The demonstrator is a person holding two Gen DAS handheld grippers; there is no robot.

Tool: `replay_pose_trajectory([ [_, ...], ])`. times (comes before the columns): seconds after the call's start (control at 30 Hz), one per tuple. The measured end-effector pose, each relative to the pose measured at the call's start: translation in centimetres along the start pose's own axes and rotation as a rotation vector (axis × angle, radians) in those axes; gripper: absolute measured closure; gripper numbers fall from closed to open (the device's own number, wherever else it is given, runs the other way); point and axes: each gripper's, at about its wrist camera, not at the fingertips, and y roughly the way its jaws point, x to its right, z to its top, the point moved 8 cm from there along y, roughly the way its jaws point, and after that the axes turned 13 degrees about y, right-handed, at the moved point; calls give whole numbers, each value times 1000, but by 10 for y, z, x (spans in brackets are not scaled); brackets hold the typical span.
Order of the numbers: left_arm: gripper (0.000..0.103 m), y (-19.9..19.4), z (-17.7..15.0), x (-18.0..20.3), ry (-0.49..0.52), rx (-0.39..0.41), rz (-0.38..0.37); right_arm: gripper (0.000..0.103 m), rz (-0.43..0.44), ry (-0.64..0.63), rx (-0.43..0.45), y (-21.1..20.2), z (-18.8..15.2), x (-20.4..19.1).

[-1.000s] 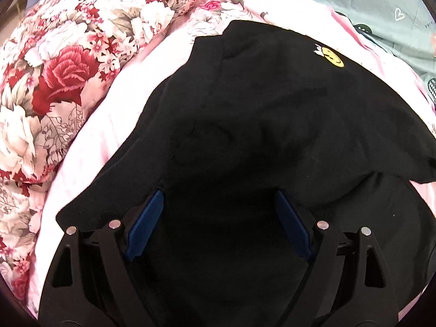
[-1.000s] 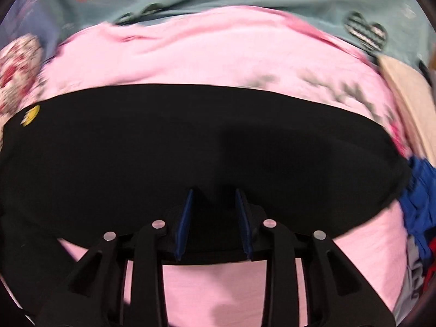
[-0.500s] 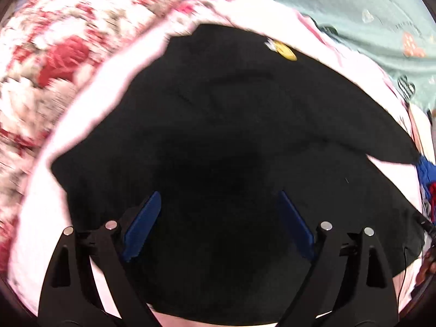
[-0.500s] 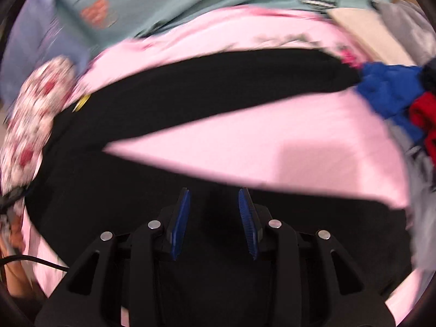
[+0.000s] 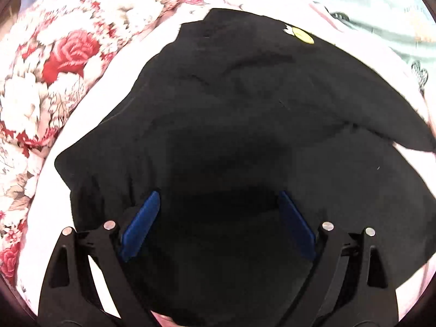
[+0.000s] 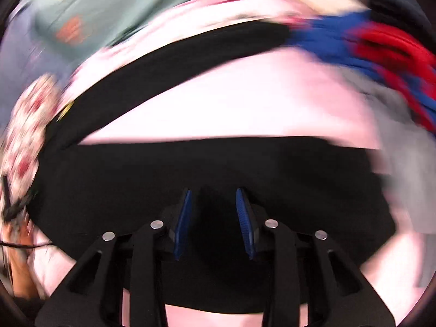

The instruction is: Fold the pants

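Observation:
Black pants (image 5: 245, 95) with a small yellow smiley patch (image 5: 302, 35) lie spread on a pink sheet (image 5: 81, 128). My left gripper (image 5: 218, 193) hovers over the wide upper part of the pants, open, with nothing pinched. In the blurred right wrist view the two legs part into a V: a far leg (image 6: 190, 54) and a near leg (image 6: 218, 163). Over the near leg sits my right gripper (image 6: 213, 190), its jaws closing. Black cloth shows in the narrow gap between its blue pads (image 6: 183, 218), and they do not visibly press on it.
A floral pillow (image 5: 54, 62) lies along the left of the pants and a teal blanket (image 5: 368, 8) behind them. Blue and red clothes (image 6: 376, 46) are heaped at the far end of the legs. A black cable (image 6: 21, 244) runs in at the left edge.
The right wrist view has swept from the far leg to the near leg, and the heap of blue and red clothes has come into view. The left gripper has shifted slightly over the pants.

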Motion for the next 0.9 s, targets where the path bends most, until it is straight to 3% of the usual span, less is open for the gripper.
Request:
replay_pose_trajectory([
  [0.03,13,-2,0,-2,-10,2,-15,73,15,61,5,-4,6,13],
  [0.1,13,-11,3,-6,-33,8,-6,71,-99,103,63,-13,15,26],
  [0.23,10,-24,7,3,16,34,1,68,38,42,51,-8,8,-23],
  [0.3,10,-18,5,1,31,8,47,65,-15,53,-24,15,6,-21],
  [0.4,10,-4,0,-14,12,-37,80,67,49,182,-25,20,18,-3],
  [0.53,10,-9,-3,-26,-12,-30,28,67,-73,197,91,6,33,5],
  [0.63,10,-31,9,-23,-21,30,-15,66,6,91,104,2,18,-50],
  [0.73,10,-38,24,-20,-25,55,-37,64,100,-36,35,17,-4,-121],
  [0.8,10,-31,38,-18,-5,51,-5,64,142,-147,-20,32,-23,-169],
  [0.9,10,-10,51,-7,20,1,-47,63,162,-248,-69,59,-44,-231],
])
